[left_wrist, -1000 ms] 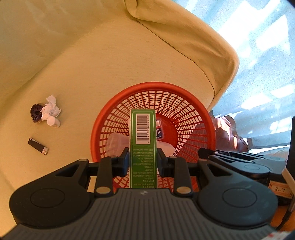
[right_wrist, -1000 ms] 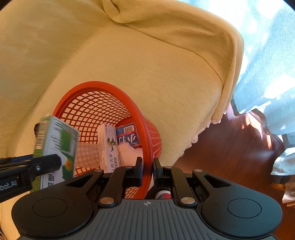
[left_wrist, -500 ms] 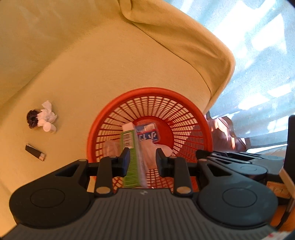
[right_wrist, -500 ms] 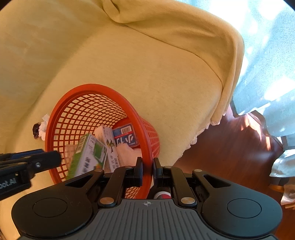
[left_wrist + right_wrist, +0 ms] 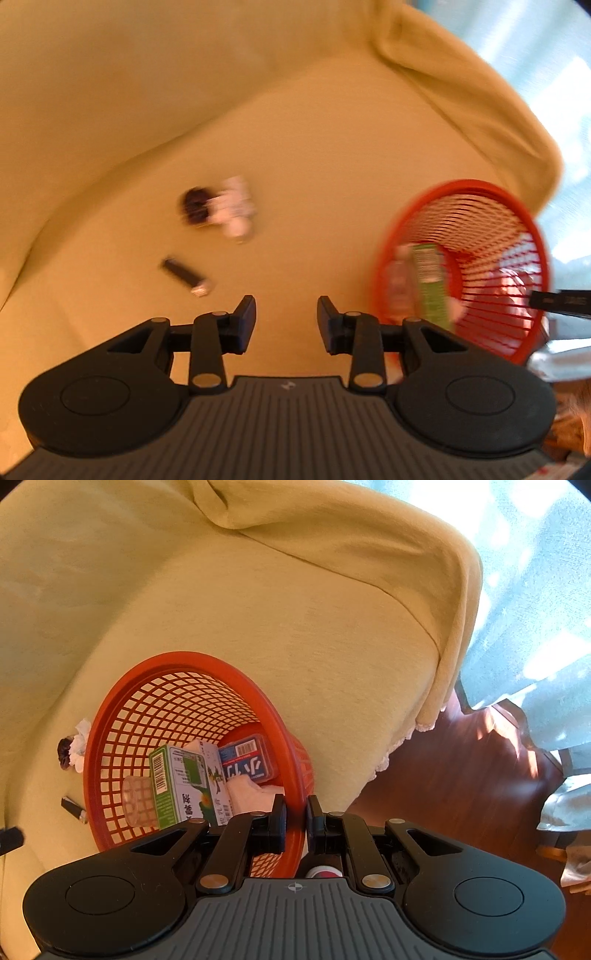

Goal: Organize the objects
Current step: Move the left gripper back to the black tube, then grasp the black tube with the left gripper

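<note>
The left gripper point(image 5: 286, 319) stood wide open and empty over the yellow sofa cover point(image 5: 314, 147), with a dark lighter point(image 5: 186, 277) and a blurred white-and-dark bundle point(image 5: 221, 212) lying apart ahead of it. The right gripper point(image 5: 295, 821) was closed on the rim of the red basket point(image 5: 122, 701) — one finger inside, one outside. The green box point(image 5: 177, 786) leaned inside the basket beside a white box point(image 5: 214, 775) and a blue box point(image 5: 245, 762).
</note>
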